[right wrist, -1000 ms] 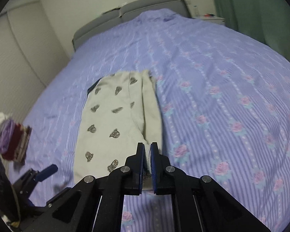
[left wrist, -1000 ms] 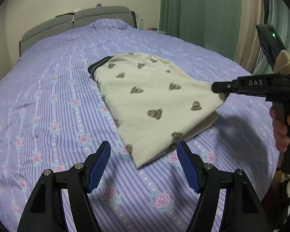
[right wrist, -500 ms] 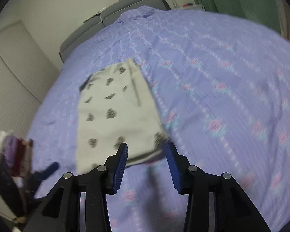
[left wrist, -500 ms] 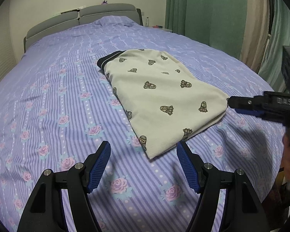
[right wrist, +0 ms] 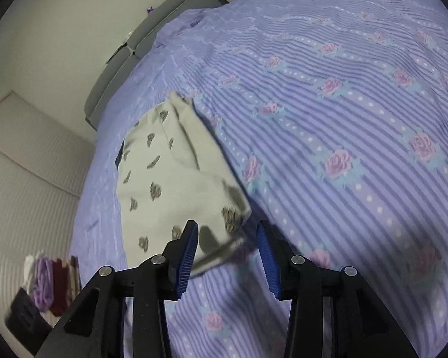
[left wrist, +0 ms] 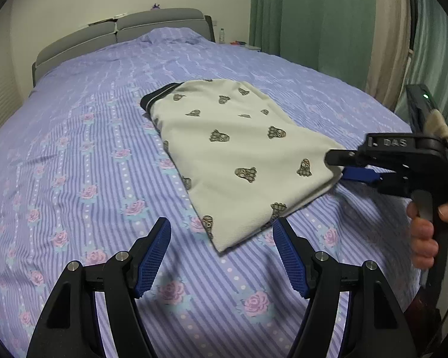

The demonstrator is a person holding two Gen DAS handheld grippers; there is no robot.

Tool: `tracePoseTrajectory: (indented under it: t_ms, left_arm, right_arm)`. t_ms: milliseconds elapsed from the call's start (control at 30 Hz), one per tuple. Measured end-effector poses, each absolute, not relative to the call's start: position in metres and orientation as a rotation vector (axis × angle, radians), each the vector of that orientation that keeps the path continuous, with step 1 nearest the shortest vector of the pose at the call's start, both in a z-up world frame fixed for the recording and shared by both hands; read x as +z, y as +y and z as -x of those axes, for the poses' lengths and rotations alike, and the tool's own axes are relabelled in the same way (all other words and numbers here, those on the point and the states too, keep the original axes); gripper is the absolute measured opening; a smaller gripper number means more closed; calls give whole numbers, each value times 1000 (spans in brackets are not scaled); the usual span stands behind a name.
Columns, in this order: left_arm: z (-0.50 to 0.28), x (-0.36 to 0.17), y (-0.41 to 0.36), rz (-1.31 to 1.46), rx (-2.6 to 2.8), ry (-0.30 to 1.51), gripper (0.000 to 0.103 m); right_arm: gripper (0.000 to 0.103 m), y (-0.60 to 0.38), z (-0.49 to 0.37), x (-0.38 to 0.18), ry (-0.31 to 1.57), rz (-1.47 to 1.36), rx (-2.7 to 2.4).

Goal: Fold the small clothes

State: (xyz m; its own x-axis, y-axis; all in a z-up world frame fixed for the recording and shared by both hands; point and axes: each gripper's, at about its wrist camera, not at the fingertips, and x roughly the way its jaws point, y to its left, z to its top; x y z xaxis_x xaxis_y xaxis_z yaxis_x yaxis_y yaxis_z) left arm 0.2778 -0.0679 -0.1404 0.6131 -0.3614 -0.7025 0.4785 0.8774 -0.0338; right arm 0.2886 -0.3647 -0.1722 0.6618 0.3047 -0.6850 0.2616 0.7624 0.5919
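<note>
The cream garment (left wrist: 236,152) lies folded flat on the bed (left wrist: 83,155). The left tool (left wrist: 221,256) is apart and holds nothing. The right tool (right wrist: 227,256) is apart too, at the garment's near corner, not gripping it.

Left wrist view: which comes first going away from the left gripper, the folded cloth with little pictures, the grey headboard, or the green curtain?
1. Folded cloth, just ahead on the bed.
2. Green curtain, far right.
3. Grey headboard, far end.
Curtain and headboard are close to call.
</note>
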Motion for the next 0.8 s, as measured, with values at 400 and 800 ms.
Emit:
tracePoseTrajectory:
  t_ms: [400,800]
  left_arm:
    - [-284,-147,-94,-199,-510,753,70]
    - [-292,-166,-124,-325,-373,705,70]
  right_arm:
    - [12,-359,-285,-141,777,-637,38]
    - [8,-347,-284,-93,662,-673,163]
